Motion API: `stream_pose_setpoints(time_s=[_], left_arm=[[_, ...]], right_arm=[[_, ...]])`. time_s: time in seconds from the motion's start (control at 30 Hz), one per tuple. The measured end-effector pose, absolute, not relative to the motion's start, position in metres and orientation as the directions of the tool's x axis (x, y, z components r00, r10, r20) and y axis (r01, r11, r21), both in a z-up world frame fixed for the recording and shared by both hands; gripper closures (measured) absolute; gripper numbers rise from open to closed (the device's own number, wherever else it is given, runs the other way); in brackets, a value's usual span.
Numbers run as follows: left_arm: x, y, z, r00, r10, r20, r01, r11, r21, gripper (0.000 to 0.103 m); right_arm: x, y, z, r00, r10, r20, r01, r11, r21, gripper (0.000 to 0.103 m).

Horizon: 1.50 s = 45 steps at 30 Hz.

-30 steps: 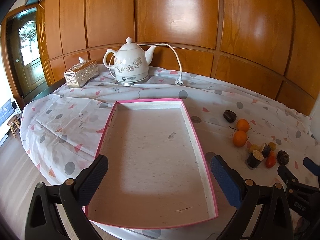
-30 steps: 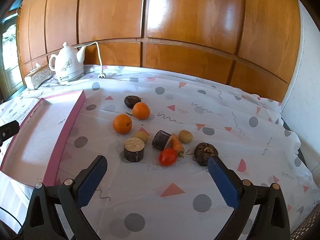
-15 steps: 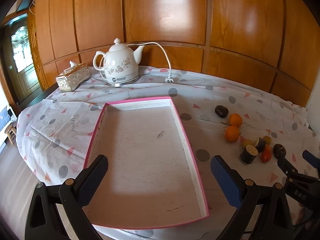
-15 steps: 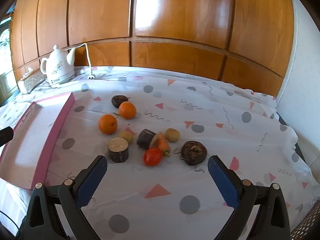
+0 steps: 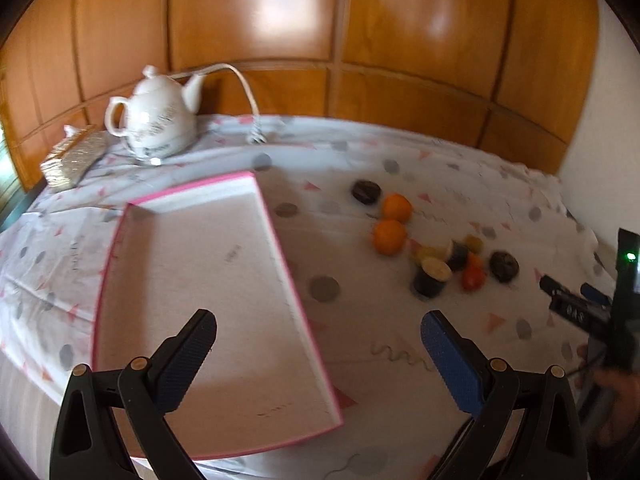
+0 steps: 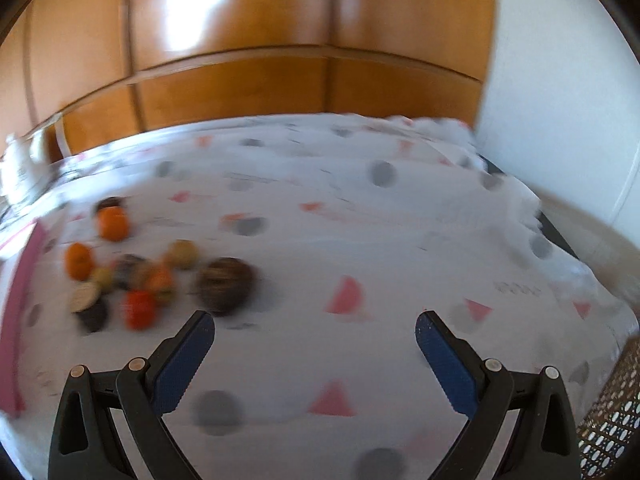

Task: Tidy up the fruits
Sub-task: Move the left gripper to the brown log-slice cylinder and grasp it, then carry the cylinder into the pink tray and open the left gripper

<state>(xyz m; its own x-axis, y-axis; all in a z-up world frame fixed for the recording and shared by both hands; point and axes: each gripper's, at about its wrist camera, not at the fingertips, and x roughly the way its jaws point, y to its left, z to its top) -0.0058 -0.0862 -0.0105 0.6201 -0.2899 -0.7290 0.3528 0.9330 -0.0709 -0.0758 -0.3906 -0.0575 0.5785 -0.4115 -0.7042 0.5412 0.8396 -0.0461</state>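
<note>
On the tabletop [image 5: 360, 360], draped in a white cloth dotted with grey circles and pink triangles, the pink-edged tray [image 5: 280, 236] lay empty on the left side, and the left hand-held gripper [image 5: 318, 330] hung above its near right corner, blue pads spread wide, nothing between them. To the right of the tray, well apart from it, sat the cluster of fruit: two oranges [image 5: 389, 237] close together, a dark round fruit [image 5: 366, 191] just beyond them, and nearer the front a cut dark piece with a pale face [image 5: 431, 278], a small red fruit [image 5: 473, 277] and another dark brown ball [image 5: 504, 266], all bunched close. At the back, against the wooden wall panels, stood a white kettle [image 5: 154, 124] with its cord trailing, and a patterned tissue box [image 5: 74, 156] just left of it. Over in the right wrist view, everything was smeared with motion blur; the right hand-held gripper [image 6: 314, 328] was likewise spread wide and empty, hovering over bare cloth, with the fruit pile off to its left and the big brown ball [image 6: 226, 285] just beyond its left fingertip. The right-hand tool also showed at the edge of the left view, a green light lit on its body.
</note>
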Motion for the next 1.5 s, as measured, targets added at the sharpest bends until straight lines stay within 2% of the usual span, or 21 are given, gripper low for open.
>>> stream_pose_setpoints(time_s=[0.17,0.3,0.37,0.57,0.73,0.97,1.3,1.4,1.43,1.5], left_arm=[[-0.003,-0.109,-0.013,0.57,-0.326,-0.754,0.441,0.896,-0.054,0.005],[0.005,-0.123,-0.014,0.514,-0.374,-0.772,0.477,0.872,-0.105,0.007],[0.007,-0.131,-0.015,0.503,-0.38,-0.776,0.49,0.865,-0.107,0.012],[0.014,-0.151,-0.022,0.474,-0.385,-0.792,0.517,0.85,-0.104,0.012],[0.022,-0.161,-0.029,0.459,-0.377,-0.805,0.507,0.855,-0.111,0.013],[0.037,-0.181,-0.044,0.426,-0.352,-0.834,0.488,0.865,-0.116,0.038],[0.052,-0.221,-0.062,0.403,-0.339,-0.85,0.52,0.849,-0.092,0.04],[0.057,-0.229,-0.068,0.396,-0.339,-0.853,0.53,0.843,-0.089,0.051],[0.059,-0.231,-0.071,0.393,-0.339,-0.855,0.534,0.841,-0.088,0.064],[0.062,-0.229,-0.074,0.377,-0.358,-0.854,0.532,0.839,-0.117,0.066]], right_arm=[[-0.09,-0.425,-0.071,0.505,-0.469,-0.725,0.634,0.771,-0.057,0.001],[-0.093,-0.442,-0.082,0.466,-0.48,-0.743,0.671,0.739,-0.057,0.001],[-0.095,-0.445,-0.086,0.456,-0.485,-0.747,0.677,0.733,-0.063,0.001],[-0.09,-0.451,-0.092,0.443,-0.492,-0.75,0.687,0.724,-0.069,0.001],[-0.1,-0.47,-0.093,0.396,-0.527,-0.752,0.764,0.644,-0.049,0.001],[-0.104,-0.48,-0.099,0.369,-0.526,-0.766,0.812,0.584,-0.01,0.001],[-0.102,-0.479,-0.101,0.378,-0.542,-0.751,0.819,0.574,-0.003,0.0],[-0.101,-0.479,-0.102,0.377,-0.544,-0.75,0.817,0.576,-0.008,0.0],[-0.1,-0.479,-0.102,0.377,-0.544,-0.75,0.816,0.577,-0.009,0.0],[-0.1,-0.479,-0.102,0.375,-0.544,-0.751,0.815,0.579,-0.012,0.0]])
